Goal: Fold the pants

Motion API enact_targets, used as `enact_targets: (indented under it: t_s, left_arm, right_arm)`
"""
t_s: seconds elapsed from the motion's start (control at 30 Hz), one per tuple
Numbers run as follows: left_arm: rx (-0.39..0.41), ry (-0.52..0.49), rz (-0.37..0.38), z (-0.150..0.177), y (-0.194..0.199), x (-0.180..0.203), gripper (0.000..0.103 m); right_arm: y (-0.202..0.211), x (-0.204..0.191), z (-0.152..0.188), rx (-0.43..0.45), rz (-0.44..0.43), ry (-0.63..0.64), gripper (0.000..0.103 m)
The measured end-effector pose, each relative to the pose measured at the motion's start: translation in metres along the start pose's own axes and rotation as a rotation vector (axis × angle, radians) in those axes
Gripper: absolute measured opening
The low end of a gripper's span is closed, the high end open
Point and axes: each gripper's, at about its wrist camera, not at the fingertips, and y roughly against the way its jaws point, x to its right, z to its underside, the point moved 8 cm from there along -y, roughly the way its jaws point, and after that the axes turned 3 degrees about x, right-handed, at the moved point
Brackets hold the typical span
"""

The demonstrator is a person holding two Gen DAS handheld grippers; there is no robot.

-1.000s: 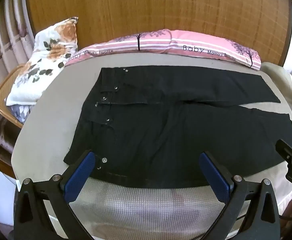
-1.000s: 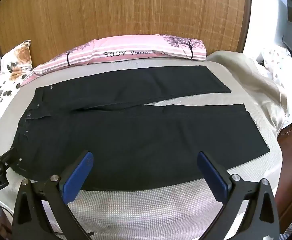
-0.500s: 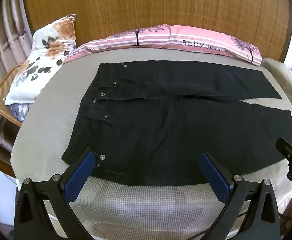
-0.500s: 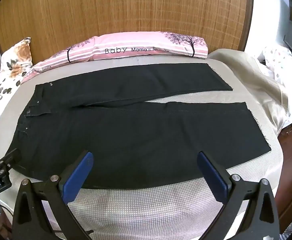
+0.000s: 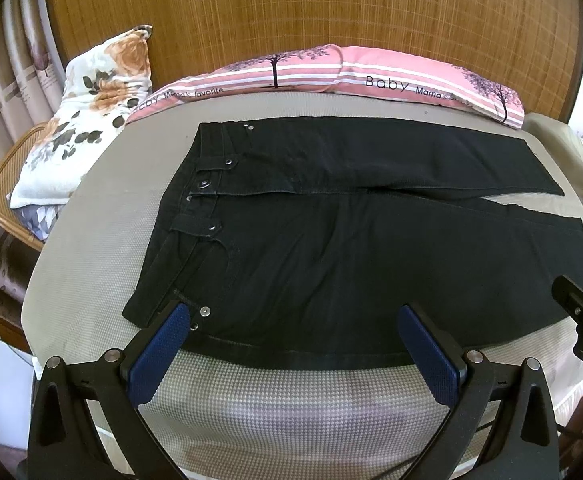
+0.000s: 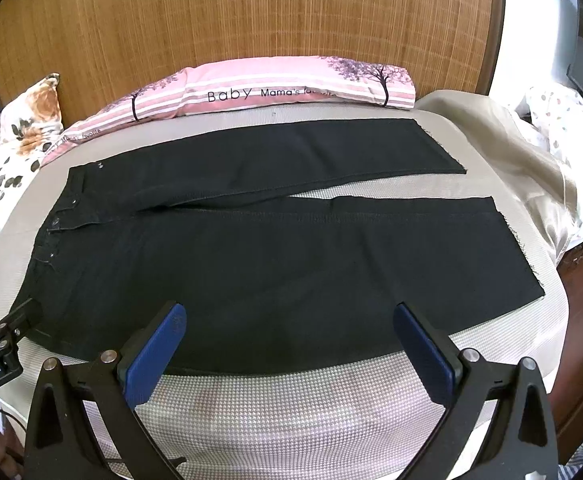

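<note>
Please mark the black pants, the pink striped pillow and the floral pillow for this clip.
black pants (image 6: 291,264): right wrist view, middle of the near leg.
pink striped pillow (image 6: 275,88): right wrist view, the printed front, near the word Baby.
floral pillow (image 5: 87,128): left wrist view, centre of its flowered face.

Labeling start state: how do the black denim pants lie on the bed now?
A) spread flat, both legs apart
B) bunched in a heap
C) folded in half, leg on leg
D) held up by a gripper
A: the black denim pants lie flat on the grey woven mattress, a strip of it showing between the legs.
</note>
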Motion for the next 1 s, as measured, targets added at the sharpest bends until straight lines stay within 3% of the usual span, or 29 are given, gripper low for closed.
enact_targets:
  t_s: [1.0]
  left_arm:
    - [-0.021,-0.010,0.001,0.0059,-0.0077,-0.0005,0.103]
  right_arm:
    - [-0.0104,0.0035,0.0051,-0.049,-0.005,-0.018,0.103]
